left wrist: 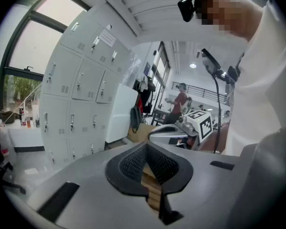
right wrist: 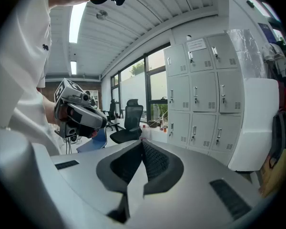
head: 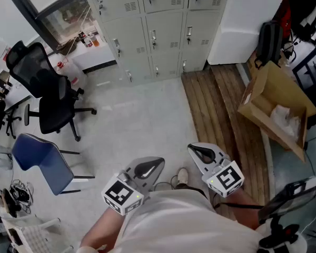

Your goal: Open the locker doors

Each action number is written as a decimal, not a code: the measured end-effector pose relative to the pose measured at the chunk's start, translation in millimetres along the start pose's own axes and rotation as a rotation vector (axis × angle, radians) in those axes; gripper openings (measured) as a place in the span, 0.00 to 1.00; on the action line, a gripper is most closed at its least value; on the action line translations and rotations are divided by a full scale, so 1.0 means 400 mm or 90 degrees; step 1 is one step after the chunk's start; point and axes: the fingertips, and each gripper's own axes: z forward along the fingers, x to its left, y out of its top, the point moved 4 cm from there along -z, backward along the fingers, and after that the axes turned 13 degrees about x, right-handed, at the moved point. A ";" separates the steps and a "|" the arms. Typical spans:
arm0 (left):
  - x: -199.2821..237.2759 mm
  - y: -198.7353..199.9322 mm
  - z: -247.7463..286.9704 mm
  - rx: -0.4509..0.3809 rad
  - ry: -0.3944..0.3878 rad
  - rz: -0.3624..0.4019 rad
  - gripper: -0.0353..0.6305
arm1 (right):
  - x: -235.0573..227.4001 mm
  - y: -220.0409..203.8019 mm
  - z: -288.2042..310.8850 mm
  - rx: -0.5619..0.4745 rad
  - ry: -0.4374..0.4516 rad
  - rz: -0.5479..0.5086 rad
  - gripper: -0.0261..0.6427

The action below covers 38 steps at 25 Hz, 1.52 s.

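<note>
bank of grey lockers against the far wall, every door closed, well apart from both grippers. black office chair on the left and open cardboard box on the right. low by the body, left gripper and right gripper, each with jaws pressed together on nothing.

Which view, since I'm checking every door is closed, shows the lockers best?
The right gripper view: the lockers stand upright and nearly whole. The head view crops their top rows; the left gripper view shows them skewed at its left.
</note>
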 end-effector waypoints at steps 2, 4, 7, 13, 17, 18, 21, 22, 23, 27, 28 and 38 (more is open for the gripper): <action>0.022 -0.019 -0.083 -0.006 -0.004 -0.003 0.07 | 0.068 0.033 0.038 -0.002 -0.001 0.006 0.06; 0.052 -0.045 -0.165 -0.009 0.002 -0.004 0.07 | 0.133 0.065 0.081 -0.003 0.001 0.015 0.06; 0.109 -0.095 -0.278 -0.008 0.017 -0.002 0.07 | 0.225 0.109 0.163 -0.003 0.008 0.031 0.06; 0.214 -0.200 -0.457 -0.004 0.039 -0.010 0.07 | 0.376 0.192 0.307 0.000 -0.001 0.037 0.06; 0.276 -0.231 -0.503 -0.006 0.045 -0.016 0.07 | 0.408 0.224 0.383 0.018 0.007 0.044 0.06; 0.295 -0.232 -0.502 -0.008 0.048 -0.019 0.07 | 0.403 0.233 0.402 0.019 0.015 0.040 0.06; 0.357 -0.218 -0.472 -0.012 0.055 -0.030 0.07 | 0.359 0.252 0.461 0.031 0.039 0.009 0.06; 0.379 -0.208 -0.456 -0.011 0.056 -0.033 0.07 | 0.336 0.255 0.483 0.040 0.049 -0.005 0.07; 0.405 -0.195 -0.438 -0.010 0.060 -0.034 0.07 | 0.309 0.257 0.509 0.048 0.063 -0.019 0.07; 0.535 -0.122 -0.365 0.000 0.081 -0.044 0.07 | 0.167 0.291 0.643 0.056 0.102 -0.039 0.07; 0.568 -0.102 -0.346 0.004 0.085 -0.048 0.07 | 0.127 0.307 0.677 0.051 0.105 -0.041 0.07; 0.876 0.099 -0.167 0.015 0.130 -0.065 0.07 | -0.229 0.388 0.954 0.048 0.122 0.014 0.12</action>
